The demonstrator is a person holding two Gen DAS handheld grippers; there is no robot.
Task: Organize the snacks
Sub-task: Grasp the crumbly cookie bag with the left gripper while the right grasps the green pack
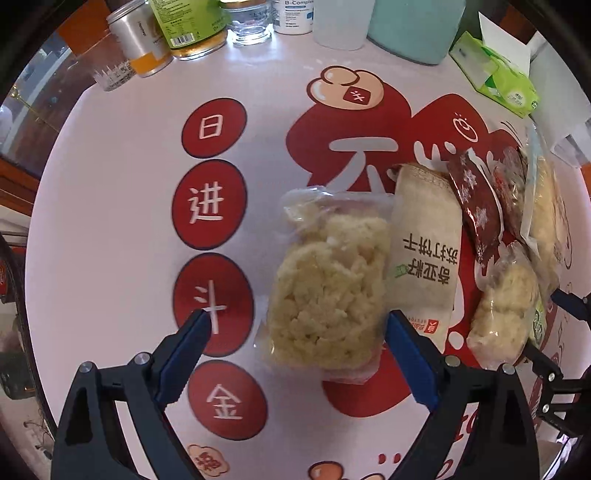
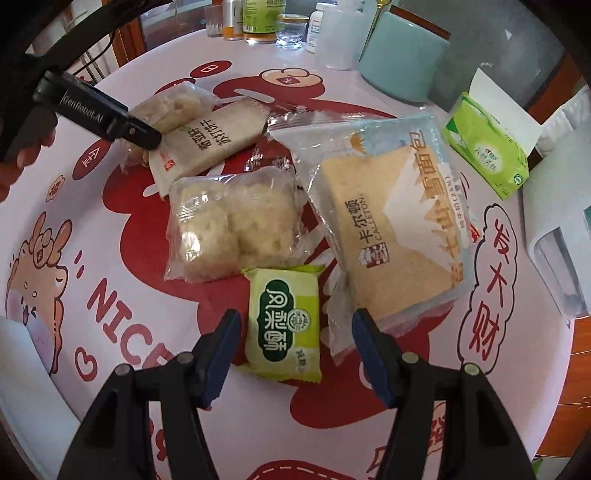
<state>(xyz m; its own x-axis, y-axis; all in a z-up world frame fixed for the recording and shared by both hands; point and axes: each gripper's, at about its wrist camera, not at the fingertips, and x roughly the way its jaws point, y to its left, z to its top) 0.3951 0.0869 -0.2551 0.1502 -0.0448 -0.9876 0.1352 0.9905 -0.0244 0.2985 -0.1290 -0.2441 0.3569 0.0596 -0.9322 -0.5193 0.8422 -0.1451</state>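
My left gripper (image 1: 299, 326) points down at the table, open, its fingers either side of the near end of a clear bag of pale crumbly snack (image 1: 328, 280); the right finger is at the bag's edge and the left one stands well apart. Beside this bag lie a white cracker pack (image 1: 424, 258), red snowflake packets (image 1: 476, 210) and a second clear bag (image 1: 502, 314). My right gripper (image 2: 295, 326) is open around a small green pack (image 2: 284, 325), with gaps on both sides. A large bread pack (image 2: 391, 221) lies to its right.
The round table has a white and red printed cloth (image 1: 110, 221). Bottles and jars (image 1: 184, 26) and a teal container (image 1: 413, 26) line the far edge. A green tissue pack (image 2: 487, 147) and a white appliance (image 2: 554, 251) sit on the right. A hand (image 2: 22, 158) holds the left gripper.
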